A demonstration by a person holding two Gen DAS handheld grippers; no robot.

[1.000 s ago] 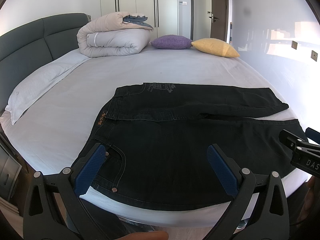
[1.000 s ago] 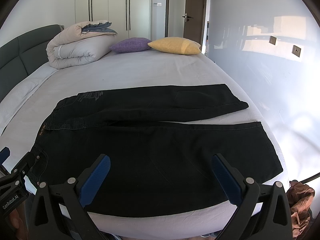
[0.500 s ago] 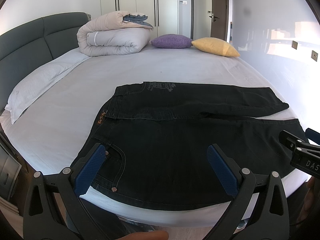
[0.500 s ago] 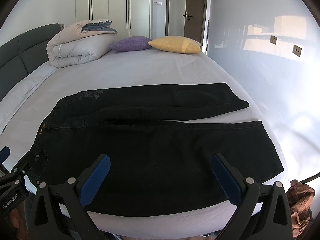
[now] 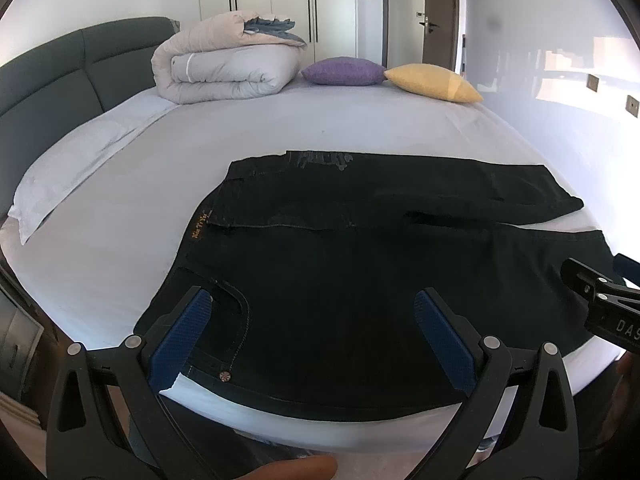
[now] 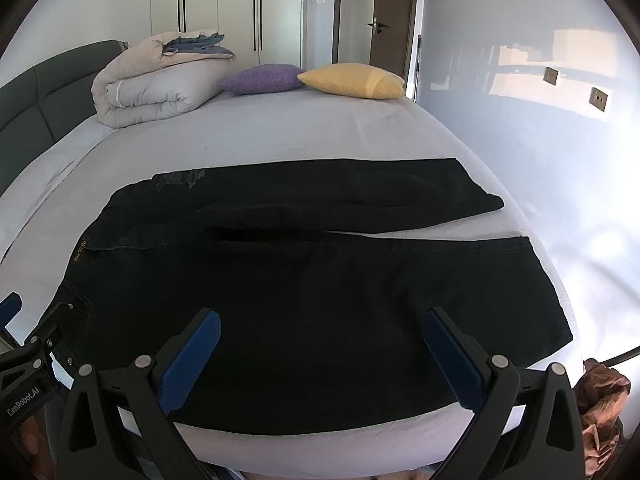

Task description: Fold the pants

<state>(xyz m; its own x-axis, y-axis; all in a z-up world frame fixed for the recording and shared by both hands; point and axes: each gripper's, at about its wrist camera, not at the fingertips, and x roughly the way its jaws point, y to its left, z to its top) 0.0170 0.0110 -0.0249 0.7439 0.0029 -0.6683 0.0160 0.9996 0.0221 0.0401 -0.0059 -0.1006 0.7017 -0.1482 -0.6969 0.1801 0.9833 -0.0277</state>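
Black pants (image 5: 360, 264) (image 6: 304, 276) lie flat on the white bed (image 5: 280, 132), waistband to the left and both legs running right, split by a narrow gap. My left gripper (image 5: 316, 320) hovers open above the near waist and pocket area, nothing between its blue pads. My right gripper (image 6: 320, 340) hangs open over the near leg, close to the bed's front edge, also holding nothing. Each gripper shows at the rim of the other's view: the right one (image 5: 600, 300) at far right, the left one (image 6: 28, 344) at far left.
A rolled duvet (image 5: 228, 68), a purple cushion (image 5: 344, 71) and a yellow cushion (image 5: 434, 82) sit at the far end of the bed. A white pillow (image 5: 76, 164) lies along the grey headboard (image 5: 60, 76) on the left. Brown cloth (image 6: 604, 404) lies low at the right.
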